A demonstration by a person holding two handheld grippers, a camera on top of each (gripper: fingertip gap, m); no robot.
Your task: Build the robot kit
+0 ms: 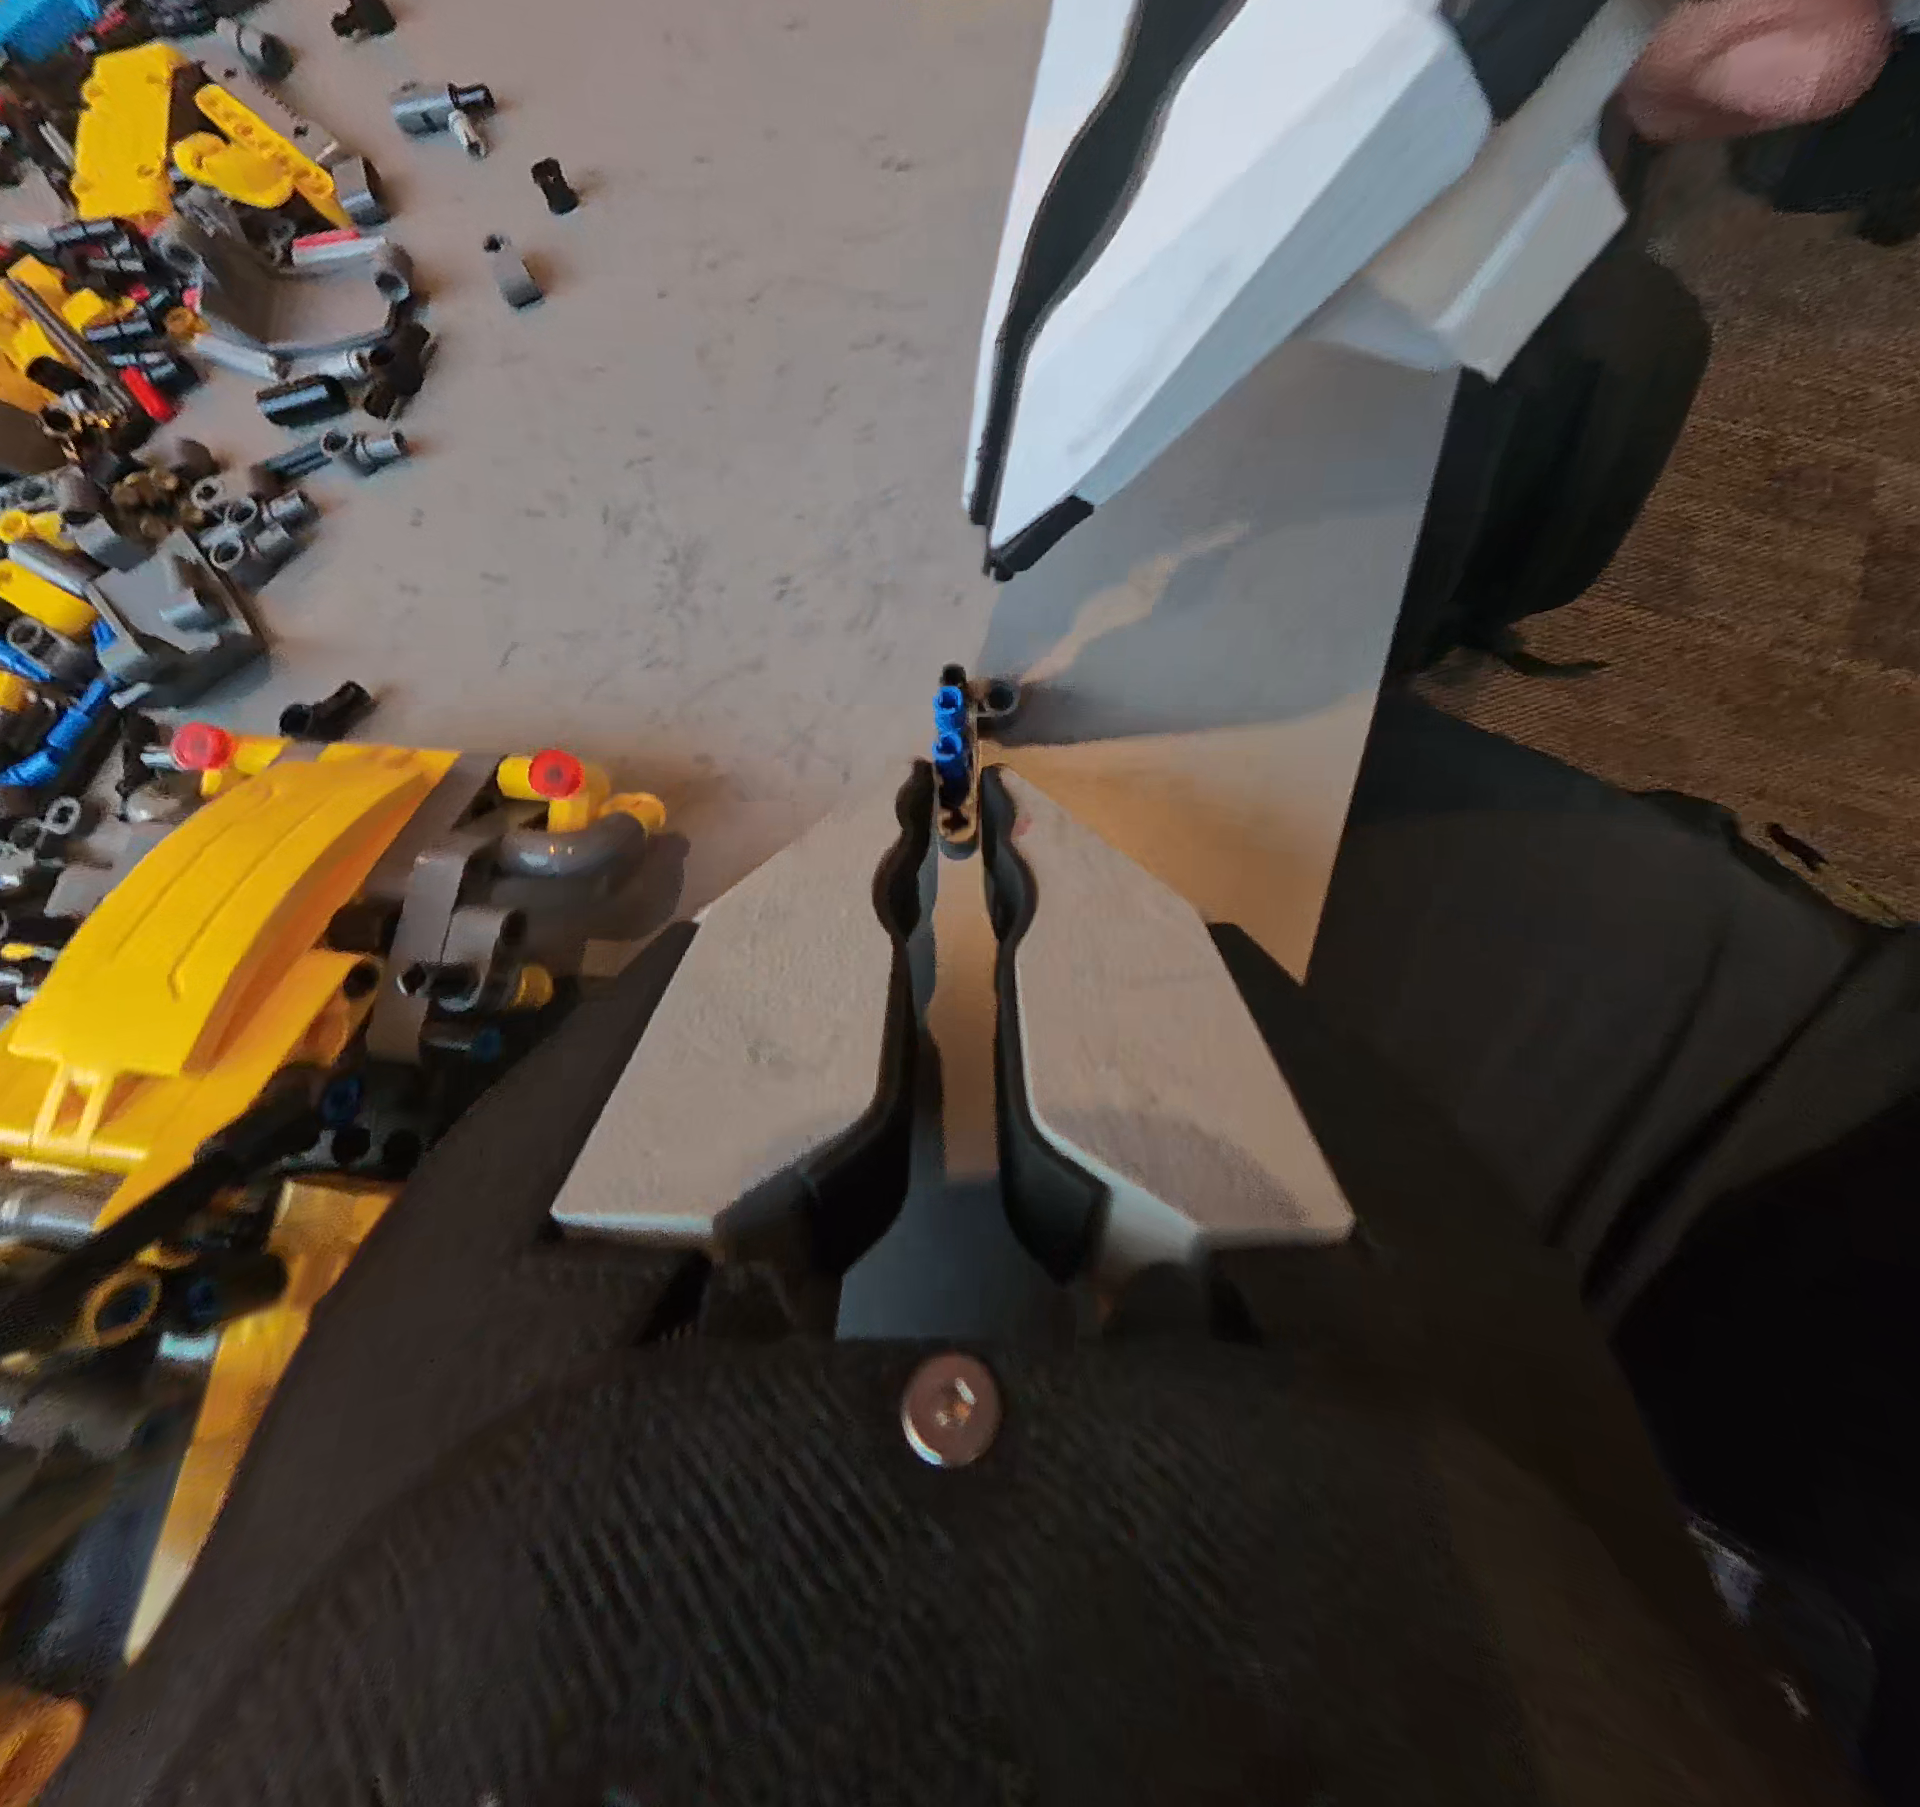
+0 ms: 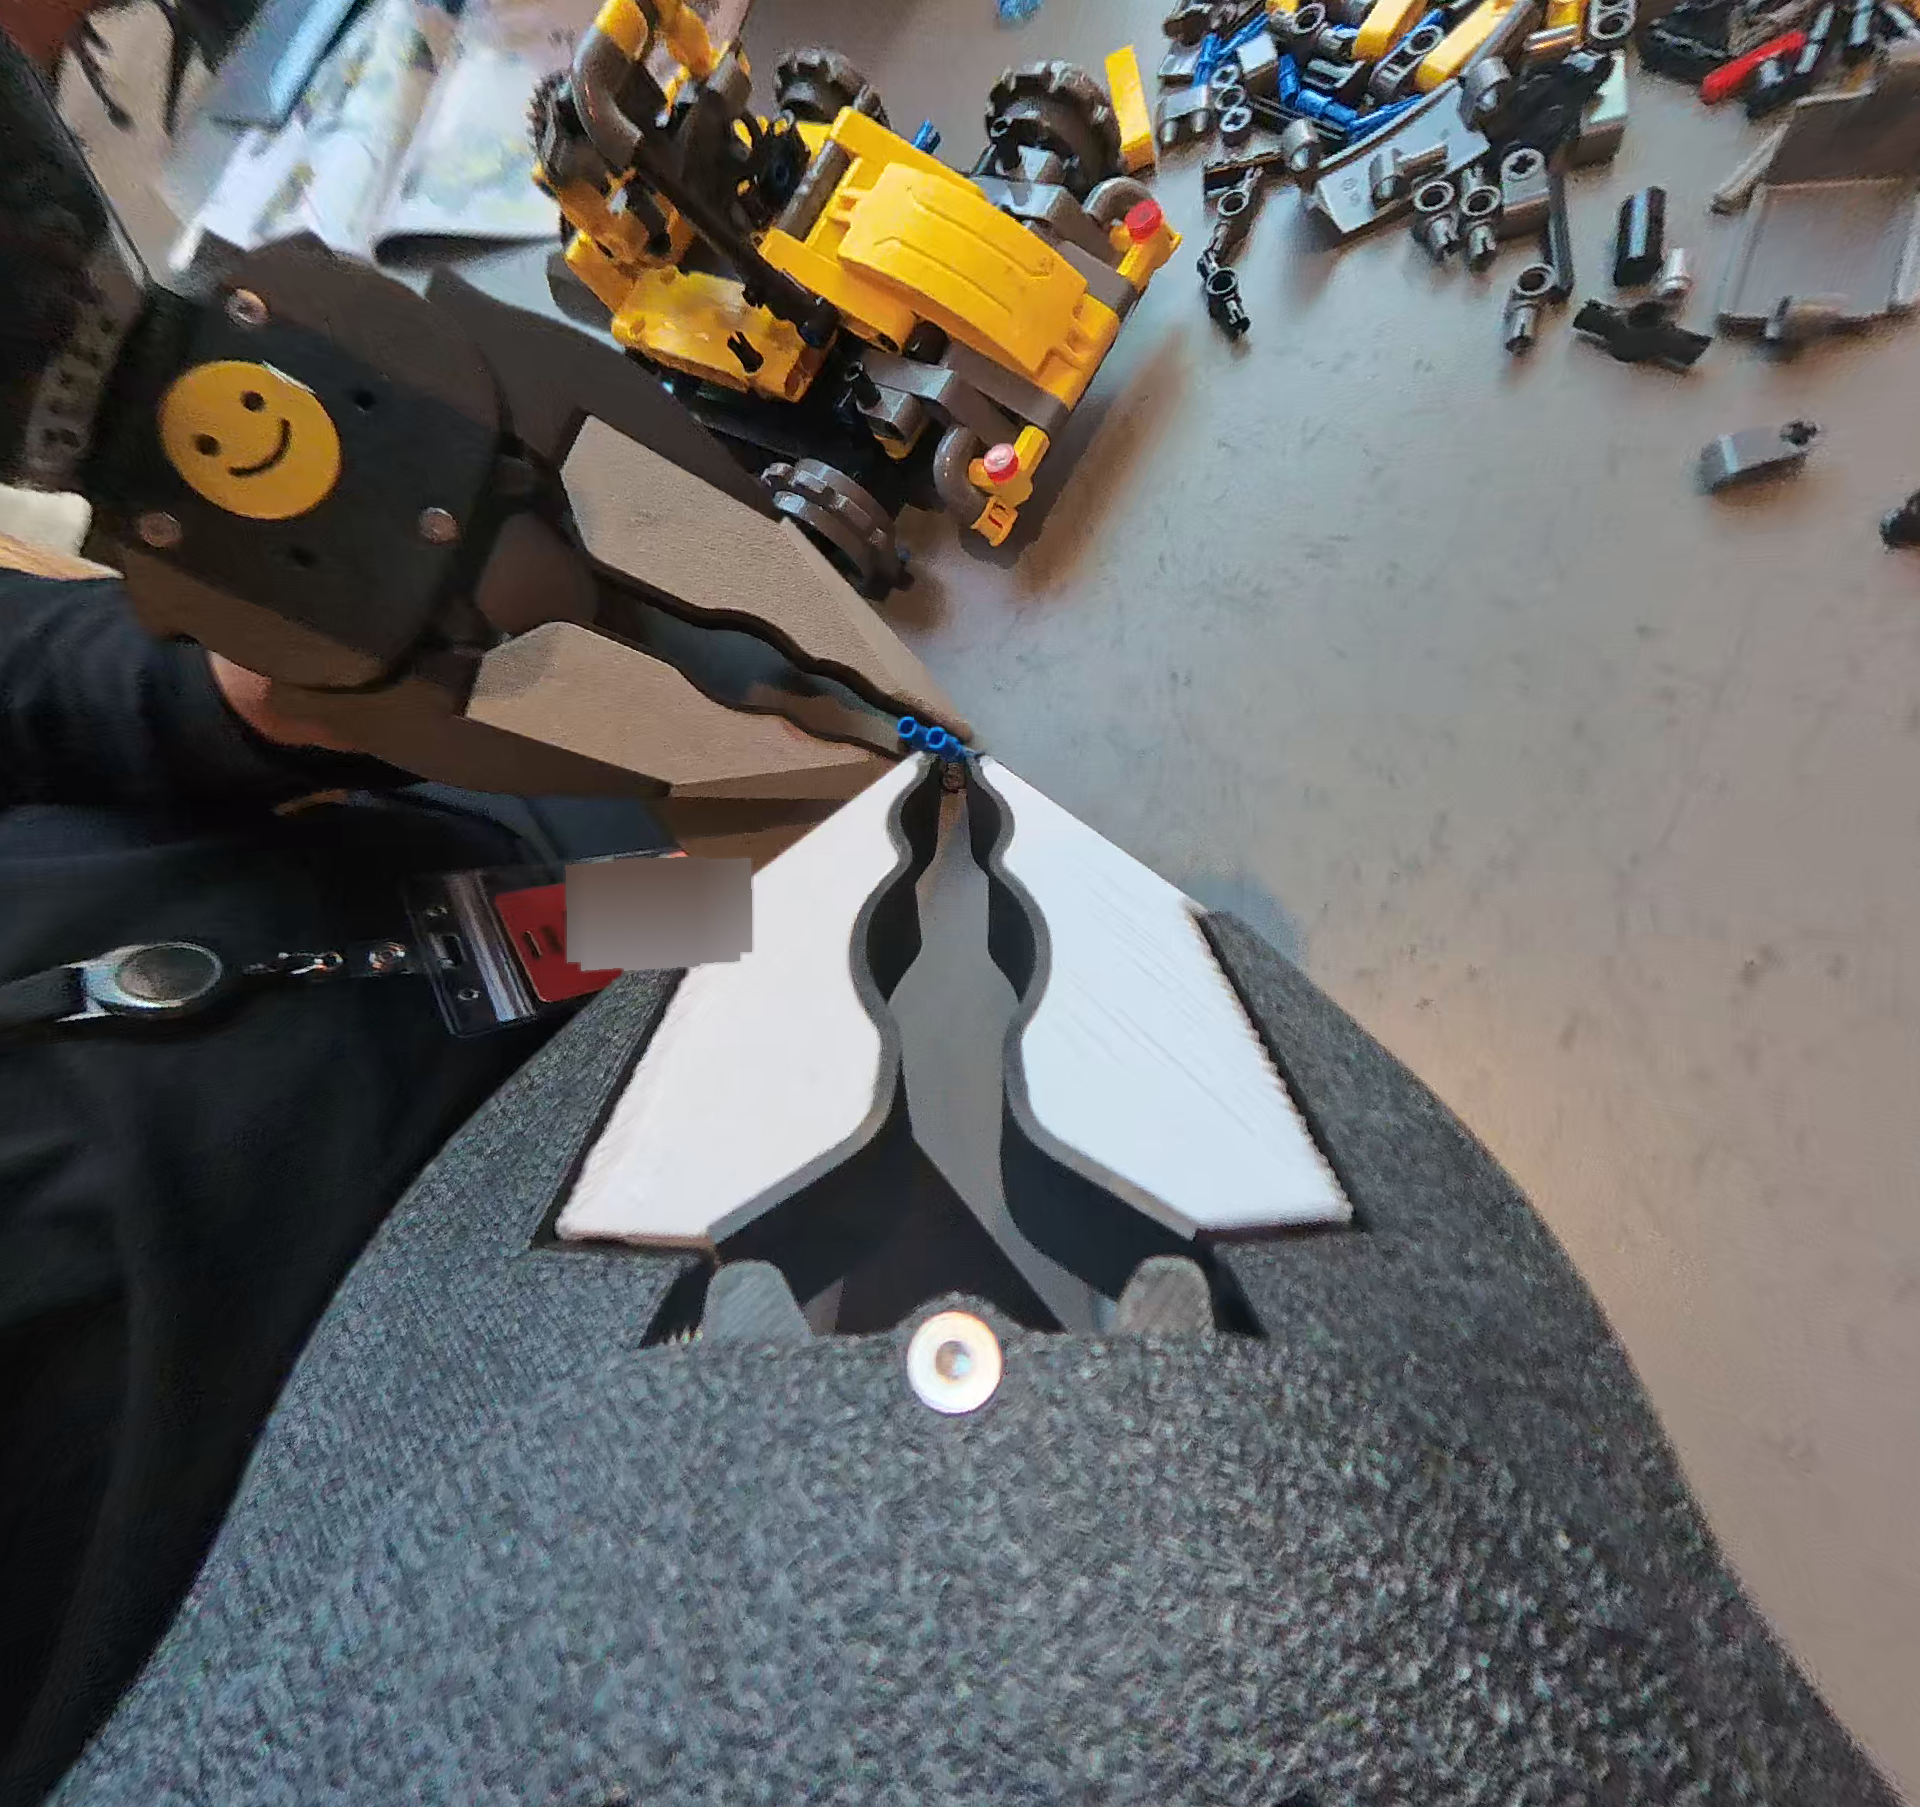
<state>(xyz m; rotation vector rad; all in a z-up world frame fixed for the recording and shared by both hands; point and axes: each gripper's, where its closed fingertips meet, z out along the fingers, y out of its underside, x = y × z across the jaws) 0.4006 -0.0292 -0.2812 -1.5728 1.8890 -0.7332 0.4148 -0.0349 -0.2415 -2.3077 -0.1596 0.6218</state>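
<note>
My left gripper (image 1: 956, 796), with grey fingers, is shut on a small dark beam with blue pins (image 1: 952, 744) and holds it just above the grey table (image 1: 675, 407). A small black connector (image 1: 1000, 697) sits at the beam's far end. My right gripper (image 2: 951, 768), with white fingers, has its tips almost together, right at the blue pins (image 2: 933, 739). A small dark bit shows between its tips; I cannot tell whether it grips it. The right gripper shows in the left wrist view (image 1: 997, 557), close above the beam. The left gripper (image 2: 925, 734) reaches in from the left in the right wrist view.
A part-built yellow vehicle model (image 2: 914, 271) stands left of the grippers (image 1: 208, 926). Loose yellow, grey, black and blue parts (image 2: 1403, 43) are heaped farther off (image 1: 125, 386). Booklets (image 2: 416, 126) lie at the back. The table edge (image 1: 1382, 718) borders carpet (image 1: 1714, 562). My right fingertips sit around 5 cm from my left ones.
</note>
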